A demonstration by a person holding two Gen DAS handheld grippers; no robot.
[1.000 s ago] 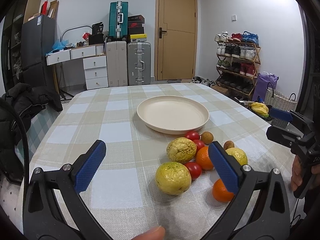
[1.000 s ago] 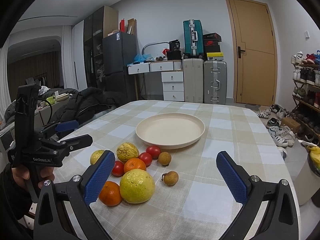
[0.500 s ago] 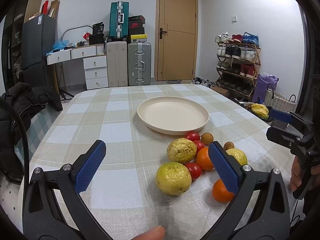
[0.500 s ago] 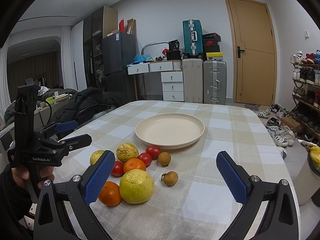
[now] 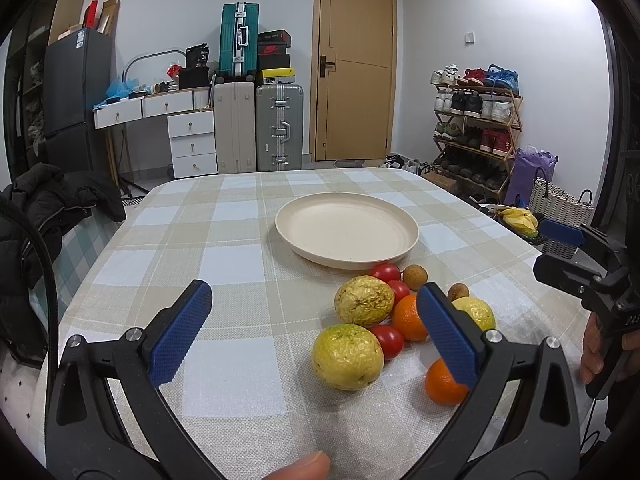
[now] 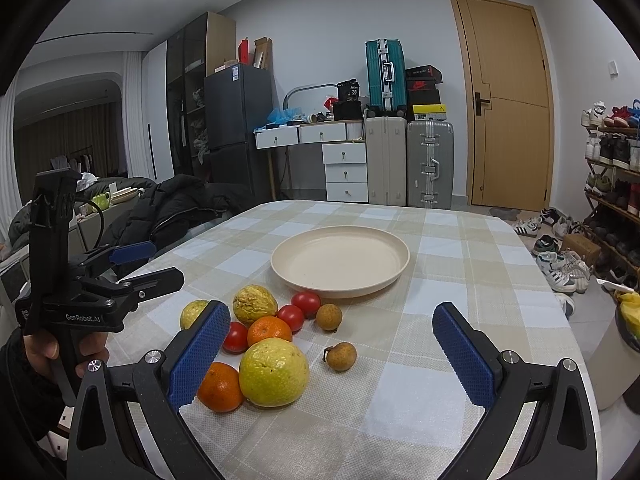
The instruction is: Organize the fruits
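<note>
An empty cream plate sits mid-table. In front of it lies a cluster of fruit: yellow-green guavas, a wrinkled yellow one, oranges, red tomatoes and small brown longans. My left gripper is open and empty, above the table short of the fruit. My right gripper is open and empty, the fruit by its left finger.
The table has a checked cloth. A chair with a black jacket stands at the left edge. Suitcases, drawers, a door and a shoe rack line the room behind.
</note>
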